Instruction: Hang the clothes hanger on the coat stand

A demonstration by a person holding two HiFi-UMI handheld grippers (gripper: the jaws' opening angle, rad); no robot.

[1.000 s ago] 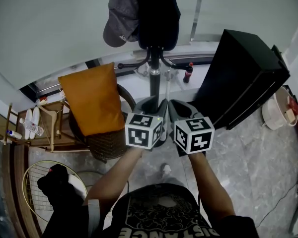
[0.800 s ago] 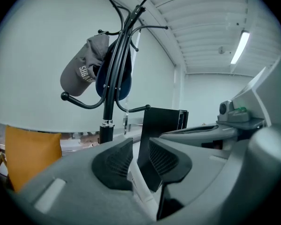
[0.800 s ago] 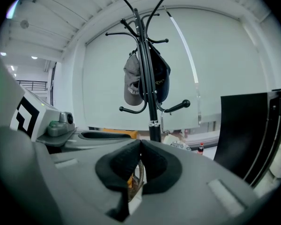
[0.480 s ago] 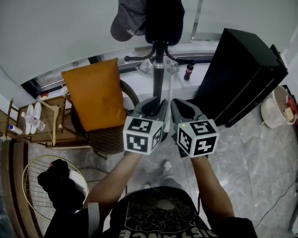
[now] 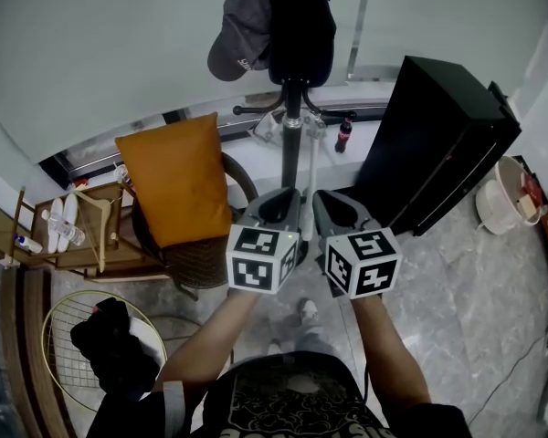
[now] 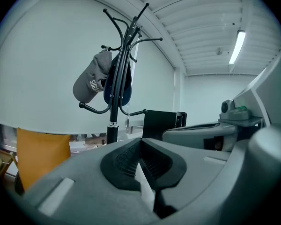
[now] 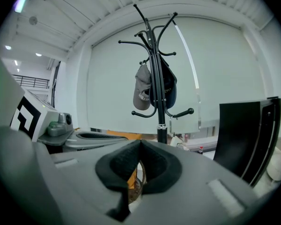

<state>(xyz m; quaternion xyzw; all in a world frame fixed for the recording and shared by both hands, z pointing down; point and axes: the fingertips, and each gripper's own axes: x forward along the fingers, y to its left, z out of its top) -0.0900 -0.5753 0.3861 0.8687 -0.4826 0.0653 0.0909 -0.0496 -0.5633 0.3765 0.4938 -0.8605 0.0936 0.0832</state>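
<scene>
A black coat stand (image 5: 292, 144) rises straight ahead, with a grey cap (image 5: 240, 30) and a dark garment (image 5: 301, 26) on its hooks. A pale wooden clothes hanger (image 5: 96, 217) lies on a low wooden rack far to the left, out of reach of both grippers. My left gripper (image 5: 283, 203) and right gripper (image 5: 333, 203) are held side by side at chest height, both pointing at the stand's pole. In the left gripper view the gripper (image 6: 140, 139) is shut with nothing in it. The right gripper (image 7: 140, 142) is shut and empty too, with the stand (image 7: 159, 107) beyond it.
An orange cushion (image 5: 176, 185) leans on a wicker chair left of the stand. A tall black cabinet (image 5: 443, 140) stands to the right, with a cola bottle (image 5: 343, 135) by the window ledge. A wire basket (image 5: 64, 336) with dark cloth sits at lower left, a white bucket (image 5: 502, 194) at far right.
The stand, cap and cushion have slid slightly right and down in the head view. Both grippers stay side by side, a little lower in the frame.
</scene>
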